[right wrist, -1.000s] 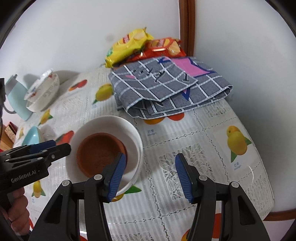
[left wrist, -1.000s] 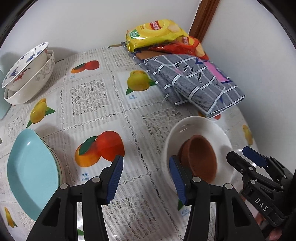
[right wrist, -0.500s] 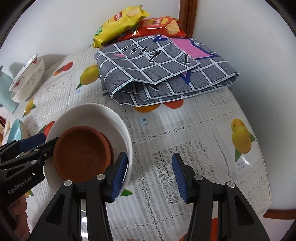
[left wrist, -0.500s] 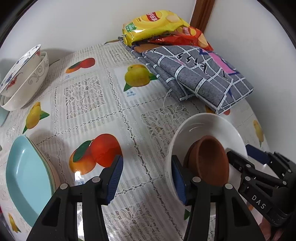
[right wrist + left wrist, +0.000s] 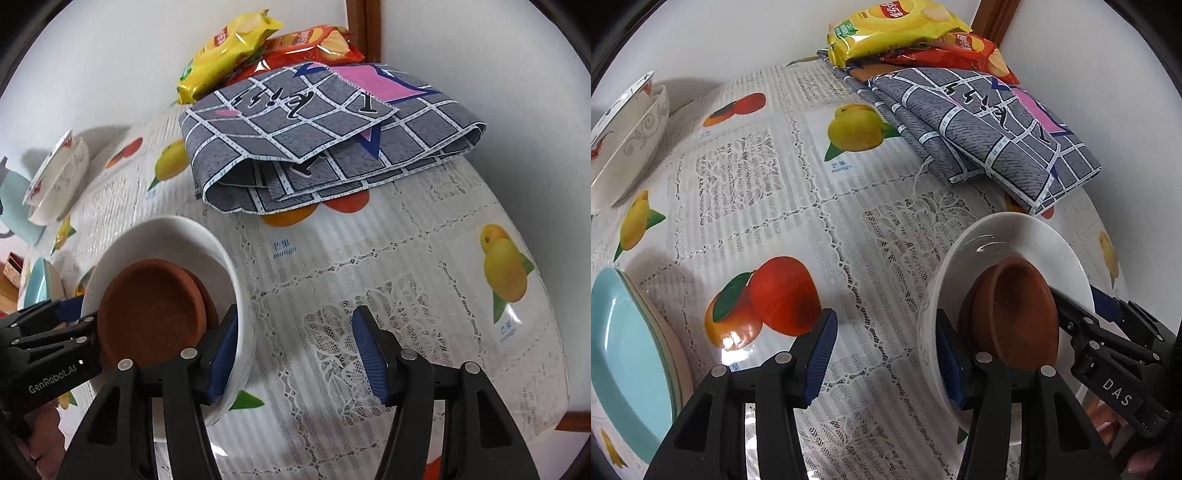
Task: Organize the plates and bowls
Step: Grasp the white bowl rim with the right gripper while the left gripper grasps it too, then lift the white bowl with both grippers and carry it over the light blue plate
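On the left claw (image 5: pixel 55 321), "GenRobot.AI"; both claws apart, right claw (image 5: pixel 291 358) opening.

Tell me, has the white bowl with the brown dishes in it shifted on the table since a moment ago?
Cannot tell. The white bowl looks bigger and nearer the folded grey cloth, but both cameras have dipped closer, which could explain it.

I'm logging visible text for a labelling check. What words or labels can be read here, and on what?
"DAS": on the right gripper.
"GenRobot.AI": on the left gripper.
"mango", with Chinese characters above: on the tablecloth.
Brand print on the yellow snack bag and red snack bag: too blurred.
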### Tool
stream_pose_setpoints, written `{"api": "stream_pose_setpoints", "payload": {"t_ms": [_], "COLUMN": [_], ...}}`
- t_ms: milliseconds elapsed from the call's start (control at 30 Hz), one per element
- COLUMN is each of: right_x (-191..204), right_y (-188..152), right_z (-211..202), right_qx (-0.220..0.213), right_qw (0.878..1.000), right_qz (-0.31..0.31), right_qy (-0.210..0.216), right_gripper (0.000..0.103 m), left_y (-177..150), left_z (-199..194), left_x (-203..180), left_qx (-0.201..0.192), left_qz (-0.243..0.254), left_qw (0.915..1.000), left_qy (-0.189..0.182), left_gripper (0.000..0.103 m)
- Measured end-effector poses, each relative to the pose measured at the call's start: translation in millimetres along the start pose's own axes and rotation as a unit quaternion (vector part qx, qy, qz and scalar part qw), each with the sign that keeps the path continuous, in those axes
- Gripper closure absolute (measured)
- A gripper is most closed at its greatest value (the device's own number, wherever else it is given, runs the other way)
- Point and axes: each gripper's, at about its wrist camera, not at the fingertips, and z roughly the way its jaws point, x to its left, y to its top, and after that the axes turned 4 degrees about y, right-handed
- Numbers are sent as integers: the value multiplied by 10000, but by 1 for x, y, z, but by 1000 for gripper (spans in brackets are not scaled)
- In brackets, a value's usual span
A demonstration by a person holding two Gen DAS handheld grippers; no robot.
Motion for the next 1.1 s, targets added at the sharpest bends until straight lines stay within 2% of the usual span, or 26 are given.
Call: {"api": "stream_pose_setpoints", "payload": {"t_ms": [100, 200, 267, 333, 367, 433, 500, 900, 1100], "right_x": [0, 0, 4, 11, 14, 24, 25, 26, 36], "right_y": [1, 2, 2, 1, 1, 0, 0, -9, -14], "right_z": [1, 2, 1, 1, 0, 0, -1, -11, -17], "right_qx": [-2, 51, 35, 1, -17, -119, -211, -260, -307], "right_qw": [9998, 9991, 9992, 9987, 9988, 9996, 9996, 9992, 9990], "right_qz": [56, 137, 96, 104, 71, -107, -84, 159, 82], "right_qy": [190, 397, 387, 490, 491, 244, 172, 242, 304], "right_gripper": [53, 62, 70, 89, 93, 94, 94, 94, 94], "left_y": [0, -2, -3, -4, -4, -3, -3, -14, -20], "left_z": [0, -2, -4, -5, -6, -5, -5, -13, -22], "left_x": [1, -6, -13, -21, -23, -20, -16, -9, 0], "left_qx": [-23, -156, -236, -316, -369, -402, -438, -480, -506], "left_qz": [-96, -47, 38, 138, 148, 8, -50, -147, -199], "left_qw": [9999, 9998, 9996, 9994, 9992, 9992, 9989, 9984, 9983], "left_qy": [-126, -151, -122, -44, 14, -60, -168, -250, -219], "left_gripper": [63, 76, 89, 94, 94, 94, 95, 95, 95]}}
